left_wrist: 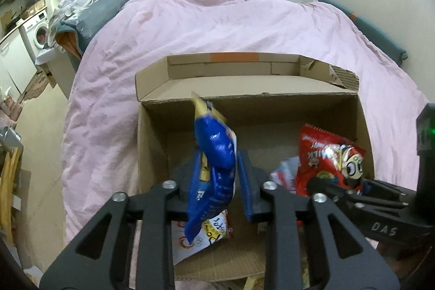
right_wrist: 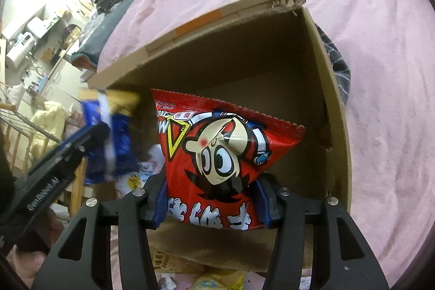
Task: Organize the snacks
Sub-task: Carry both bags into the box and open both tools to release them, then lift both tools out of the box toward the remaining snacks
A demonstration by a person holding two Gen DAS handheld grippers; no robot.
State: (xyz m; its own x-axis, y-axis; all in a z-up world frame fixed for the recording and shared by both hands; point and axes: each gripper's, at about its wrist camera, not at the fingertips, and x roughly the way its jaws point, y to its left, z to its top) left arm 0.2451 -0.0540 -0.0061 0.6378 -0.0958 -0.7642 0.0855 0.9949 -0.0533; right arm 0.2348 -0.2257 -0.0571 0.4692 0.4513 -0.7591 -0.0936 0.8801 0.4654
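An open cardboard box (left_wrist: 152,143) stands on a pink-covered bed. Above its left half hangs a blue and yellow snack bag (left_wrist: 214,154), upright between the fingers of my left gripper (left_wrist: 221,169). The left pad lies against the bag and a thin gap shows at the right pad (left_wrist: 244,181), so this gripper is open. In the right wrist view the same blue bag (right_wrist: 114,137) is blurred. My right gripper (right_wrist: 211,189) is shut on a red snack bag (right_wrist: 217,143) with a cartoon face, held upright over the box's right half (right_wrist: 312,89).
A white printed packet (left_wrist: 209,234) and a pale packet (left_wrist: 284,175) lie on the box floor. More snack packets (right_wrist: 174,262) lie in front of the box. The pink duvet (left_wrist: 217,23) surrounds it. A washing machine (left_wrist: 36,31) and piled clothes stand far left.
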